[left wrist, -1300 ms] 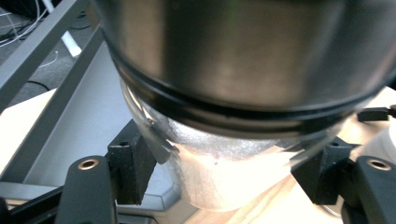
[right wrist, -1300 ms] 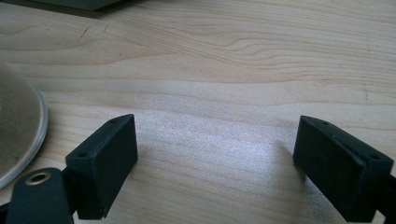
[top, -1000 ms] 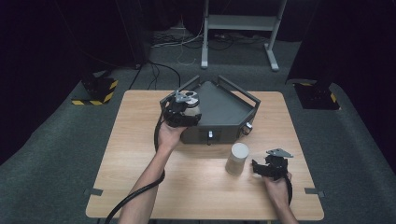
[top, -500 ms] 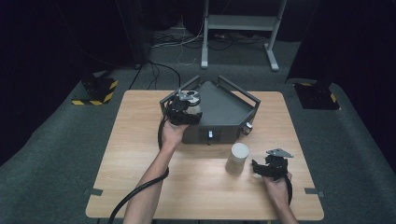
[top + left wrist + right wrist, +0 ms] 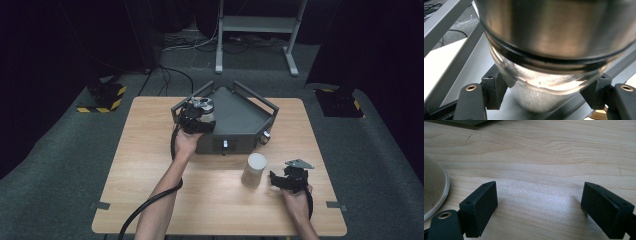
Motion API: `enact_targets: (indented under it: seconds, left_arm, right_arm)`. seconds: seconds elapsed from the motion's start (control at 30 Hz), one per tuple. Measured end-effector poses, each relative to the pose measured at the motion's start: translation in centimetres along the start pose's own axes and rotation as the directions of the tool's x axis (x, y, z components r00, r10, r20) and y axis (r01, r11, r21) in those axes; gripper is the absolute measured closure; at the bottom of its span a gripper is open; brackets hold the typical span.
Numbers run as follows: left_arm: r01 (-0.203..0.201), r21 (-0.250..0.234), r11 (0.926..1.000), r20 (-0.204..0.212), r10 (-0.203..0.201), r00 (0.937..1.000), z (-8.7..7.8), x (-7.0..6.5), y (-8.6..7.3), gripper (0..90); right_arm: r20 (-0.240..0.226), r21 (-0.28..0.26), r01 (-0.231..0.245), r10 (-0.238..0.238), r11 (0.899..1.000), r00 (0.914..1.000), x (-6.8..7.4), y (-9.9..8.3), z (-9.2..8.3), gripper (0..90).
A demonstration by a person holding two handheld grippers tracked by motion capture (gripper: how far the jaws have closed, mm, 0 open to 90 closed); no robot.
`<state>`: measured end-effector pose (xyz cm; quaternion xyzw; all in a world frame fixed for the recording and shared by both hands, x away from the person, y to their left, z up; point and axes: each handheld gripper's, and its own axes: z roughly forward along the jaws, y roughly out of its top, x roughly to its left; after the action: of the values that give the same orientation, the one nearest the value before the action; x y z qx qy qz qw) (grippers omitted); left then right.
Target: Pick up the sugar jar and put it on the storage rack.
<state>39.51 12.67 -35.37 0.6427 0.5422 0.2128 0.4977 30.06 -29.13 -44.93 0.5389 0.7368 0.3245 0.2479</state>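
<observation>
My left gripper [image 5: 198, 114] is over the left corner of a dark grey box-shaped device [image 5: 237, 122] with frame rails. In the left gripper view its two black jaws are shut on a glass jar [image 5: 536, 95] with a wide metal upper part; the pads [image 5: 495, 88] press on the glass from both sides. My right gripper [image 5: 279, 180] rests low over the wooden table [image 5: 150, 165] at the right, open, with nothing but bare wood between its pads [image 5: 482, 206]. A beige cylinder with a white top [image 5: 254, 170] stands just left of it, apart from the jaws.
The device has small knobs on its front face [image 5: 225, 145] and right corner [image 5: 263, 136]. The beige cylinder's rounded edge [image 5: 435, 190] shows at the left of the right gripper view. A cable [image 5: 150, 205] trails along the left forearm. Dark floor surrounds the table.
</observation>
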Motion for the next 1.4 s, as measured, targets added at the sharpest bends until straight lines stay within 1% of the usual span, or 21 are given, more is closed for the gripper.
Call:
enact_targets:
  seconds: [0.13,0.27,0.47,0.5,0.63,0.77,1.1,1.17,1.2,1.27,1.3,1.4]
  left_arm:
    - [0.004,-0.002,1.0,0.0,-0.004,1.0,0.09,-0.08,-0.18,31.3]
    - [-0.006,0.008,1.0,-0.002,0.006,1.0,0.08,0.01,-0.19,31.3]
    - [0.002,0.003,1.0,-0.006,-0.002,1.0,0.22,-0.02,-0.45,31.3]
    - [-0.007,0.011,0.9999,-0.006,0.007,1.0,0.19,0.04,-0.37,31.3]
    - [0.0,0.006,1.0,-0.005,0.0,1.0,0.33,0.02,-0.57,31.3]
    - [-0.008,0.007,0.9999,-0.008,0.008,0.9999,0.35,-0.05,-0.59,31.3]
    - [-0.005,0.005,1.0,-0.004,0.005,1.0,0.35,0.04,-0.64,31.2]
    - [-0.019,0.001,0.9998,-0.004,0.019,0.9998,0.34,0.01,-0.79,31.1]
    - [-0.019,-0.001,0.9998,-0.001,0.019,0.9998,0.32,0.08,-0.84,30.8]
    - [-0.018,-0.002,0.9998,0.004,0.018,0.9998,0.32,0.17,-0.82,25.8]
    - [-0.015,-0.011,0.9998,0.005,0.015,0.9999,0.35,0.11,-0.93,22.4]
    - [-0.021,-0.015,0.9997,0.017,0.021,0.9996,0.13,0.2,-0.89,16.1]
  right_arm:
    - [0.0,0.0,0.0,0.0,1.0,1.0,0.0,0.0,0.0,13.3]
    - [0.0,0.0,0.0,0.0,1.0,1.0,0.01,0.0,0.0,13.3]
    - [0.0,0.001,-0.001,0.001,1.0,1.0,0.02,0.01,-0.01,13.3]
    - [0.0,0.0,0.0,0.0,1.0,1.0,0.01,0.0,0.0,13.3]
    - [0.0,0.0,0.0,0.0,1.0,1.0,0.01,0.0,0.0,13.3]
    - [0.001,0.0,0.0,0.0,1.0,1.0,0.03,-0.02,-0.03,13.4]
    - [0.002,0.0,0.002,-0.002,1.0,1.0,0.05,-0.07,-0.07,13.4]
    - [0.002,-0.001,0.003,-0.003,1.0,1.0,0.05,-0.08,-0.07,13.4]
    - [0.002,0.0,0.002,-0.002,1.0,1.0,0.05,-0.07,-0.07,13.4]
    - [0.001,0.0,0.001,-0.001,1.0,1.0,0.05,-0.06,-0.07,13.4]
    - [0.001,0.0,0.002,-0.002,1.0,1.0,0.05,-0.07,-0.07,13.4]
    - [0.001,0.0,0.002,-0.002,1.0,1.0,0.05,-0.07,-0.07,13.4]
